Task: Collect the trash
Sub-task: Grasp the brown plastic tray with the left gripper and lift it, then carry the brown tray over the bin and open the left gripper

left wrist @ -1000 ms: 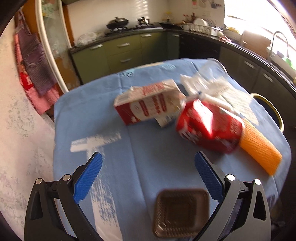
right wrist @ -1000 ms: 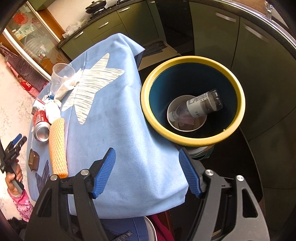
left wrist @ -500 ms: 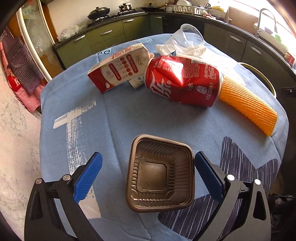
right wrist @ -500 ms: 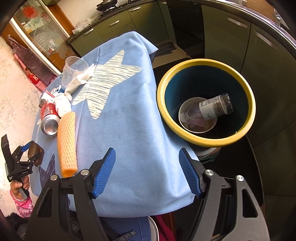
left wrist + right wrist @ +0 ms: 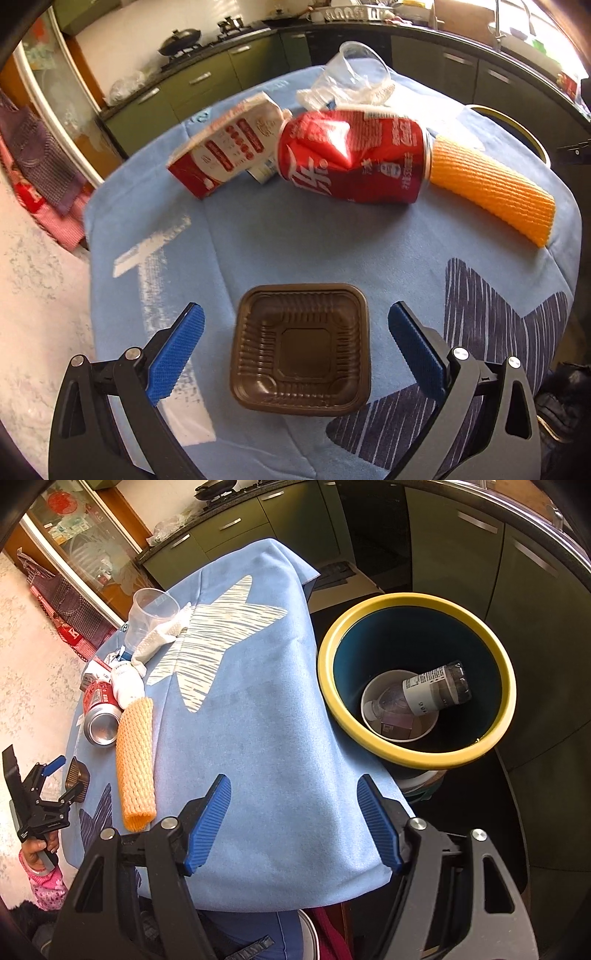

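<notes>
A brown plastic tray (image 5: 301, 349) lies on the blue tablecloth (image 5: 295, 243), between the open jaws of my left gripper (image 5: 293, 347). Behind it lie a dented red can (image 5: 354, 158), a red and white carton (image 5: 225, 147), an orange foam net sleeve (image 5: 491, 188) and a clear plastic cup (image 5: 360, 62). My right gripper (image 5: 293, 823) is open and empty over the table's near edge. A yellow-rimmed bin (image 5: 417, 760) beside the table holds a plastic bottle (image 5: 432, 690) and a paper bowl (image 5: 400, 734). The left gripper (image 5: 61, 781) also shows in the right wrist view, around the tray (image 5: 76, 777).
Green kitchen cabinets (image 5: 207, 85) run behind the table. The bin rim (image 5: 513, 125) shows past the table's far right edge. White crumpled wrapping (image 5: 162, 638) lies by the cup (image 5: 149, 614). The can (image 5: 99, 716) and sleeve (image 5: 135, 760) lie near the table's left side.
My left gripper has come down and forward over the brown tray, which now sits between its jaws. The right gripper has drifted back from the bin, staying open.
</notes>
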### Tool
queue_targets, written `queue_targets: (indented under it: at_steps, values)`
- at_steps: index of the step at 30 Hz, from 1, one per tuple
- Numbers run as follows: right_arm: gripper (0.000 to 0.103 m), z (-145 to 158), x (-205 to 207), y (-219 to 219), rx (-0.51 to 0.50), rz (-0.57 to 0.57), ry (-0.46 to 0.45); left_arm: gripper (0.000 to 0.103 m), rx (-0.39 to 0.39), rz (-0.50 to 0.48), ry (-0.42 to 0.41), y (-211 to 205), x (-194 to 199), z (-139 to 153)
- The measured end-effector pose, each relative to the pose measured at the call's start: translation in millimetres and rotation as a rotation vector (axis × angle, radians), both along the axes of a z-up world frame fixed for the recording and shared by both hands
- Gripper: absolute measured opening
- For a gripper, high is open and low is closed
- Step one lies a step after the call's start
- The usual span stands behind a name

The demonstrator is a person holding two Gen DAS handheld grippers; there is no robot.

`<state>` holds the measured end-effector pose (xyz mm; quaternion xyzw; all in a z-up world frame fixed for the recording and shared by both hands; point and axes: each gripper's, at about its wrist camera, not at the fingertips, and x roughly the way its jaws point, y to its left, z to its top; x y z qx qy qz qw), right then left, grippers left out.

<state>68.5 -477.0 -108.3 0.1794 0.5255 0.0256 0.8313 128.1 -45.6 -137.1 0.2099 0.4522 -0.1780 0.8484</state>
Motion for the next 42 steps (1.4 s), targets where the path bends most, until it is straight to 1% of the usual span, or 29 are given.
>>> queue_targets:
  at_steps: [4,5,6,7,8,9,10,13,15,17,20,23,26,30,32,34,37,40,42]
  values:
    - [0.067,-0.9,-0.5,-0.1,0.000,0.001,0.002,0.098,-0.005,-0.013,0.016,2.7,6.6,-7.0]
    - [0.067,-1.0,-0.7,-0.1,0.001,0.000,0.002,0.095,-0.014,-0.018,0.024,4.2,8.6,-8.1]
    - [0.067,-1.2,-0.9,-0.4,0.001,-0.001,0.003,0.091,-0.024,-0.024,0.035,5.4,10.1,-9.3]
    - [0.067,-1.2,-1.0,-0.8,0.002,-0.002,0.002,0.078,-0.030,-0.028,0.051,6.4,11.7,-10.9]
    - [0.067,-1.3,-1.0,-1.1,0.003,-0.002,0.002,0.070,-0.033,-0.029,0.063,7.0,12.5,-12.3]
    - [0.067,-1.5,-0.9,-1.2,0.002,-0.003,0.002,0.070,-0.055,-0.034,0.078,8.8,13.2,-10.8]
    - [0.067,-1.7,-0.7,-1.3,0.002,-0.003,0.002,0.070,-0.053,-0.035,0.078,8.6,12.7,-9.9]
    - [0.067,-1.8,-0.7,-0.9,0.003,0.000,0.001,0.069,-0.034,-0.047,0.048,5.1,7.1,-2.7]
    - [0.067,-1.8,-1.1,-1.0,0.004,-0.001,-0.002,0.069,-0.048,-0.062,0.037,0.2,2.6,5.4]
    - [0.067,-1.3,-2.5,-2.8,0.004,-0.006,-0.008,0.069,-0.056,-0.087,0.020,-8.8,-2.5,16.1]
    - [0.067,-0.4,-7.4,-8.8,0.006,-0.024,-0.021,0.070,-0.085,-0.148,0.009,-32.6,-5.4,35.9]
    - [0.067,-0.2,-16.5,-20.5,0.001,-0.062,-0.036,0.070,-0.103,-0.222,0.001,-69.9,-2.5,52.8]
    - [0.067,-1.5,-29.2,-36.6,0.002,-0.106,-0.045,0.070,-0.126,-0.311,0.010,-117.8,2.5,65.8]
    - [0.067,-4.9,-48.0,-64.0,0.003,-0.171,-0.051,0.070,-0.137,-0.438,0.016,-199.0,8.1,76.6]
    - [0.067,-7.5,-58.5,-78.6,0.011,-0.205,-0.056,0.070,-0.144,-0.483,0.034,-236.9,10.5,78.5]
    - [0.067,-10.9,-67.5,-91.4,0.020,-0.234,-0.057,0.070,-0.155,-0.528,0.072,-283.2,18.7,76.4]
    - [0.067,-18.3,-81.8,-111.7,0.034,-0.284,-0.052,0.070,-0.144,-0.575,0.106,-343.9,26.6,68.0]
    - [0.067,-25.0,-93.4,-127.8,0.049,-0.321,-0.046,0.070,-0.131,-0.597,0.141,-394.9,39.3,53.2]
    - [0.067,-27.3,-97.7,-135.5,0.058,-0.340,-0.047,0.071,-0.114,-0.591,0.140,-421.5,48.1,40.7]
